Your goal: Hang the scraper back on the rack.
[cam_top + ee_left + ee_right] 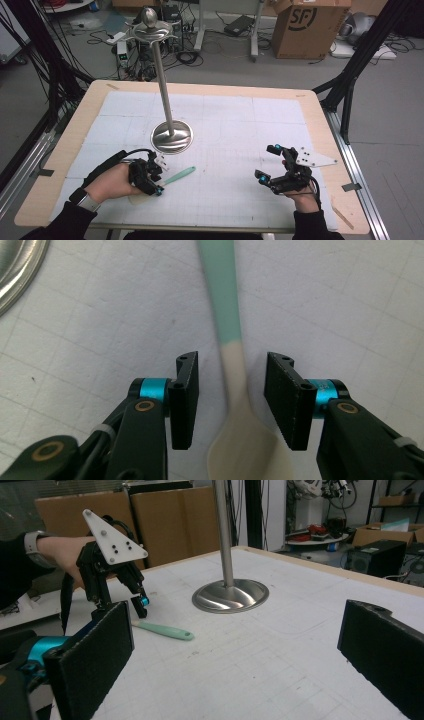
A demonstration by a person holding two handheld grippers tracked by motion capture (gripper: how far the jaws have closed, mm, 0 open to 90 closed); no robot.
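Note:
A spoon [180, 175] with a mint-green handle and a cream bowl lies flat on the white mat [235, 125], near the front left. My left gripper [160, 180] points down over it. In the left gripper view the spoon [222, 290] runs up between the jaws of the left gripper [232, 360], which straddle its cream neck with a gap on each side, so it is open. My right gripper [266, 162] rests at the front right, open wide with nothing between its pads [95, 655]. The right gripper view shows the spoon [165, 630] under the left gripper [140, 605].
A tall polished metal stand with a round base [172, 136] rises just behind the spoon, close to my left hand. The wooden table edge [320, 150] frames the mat. A cardboard box [310, 27] and cables [185, 55] sit on the floor beyond the table.

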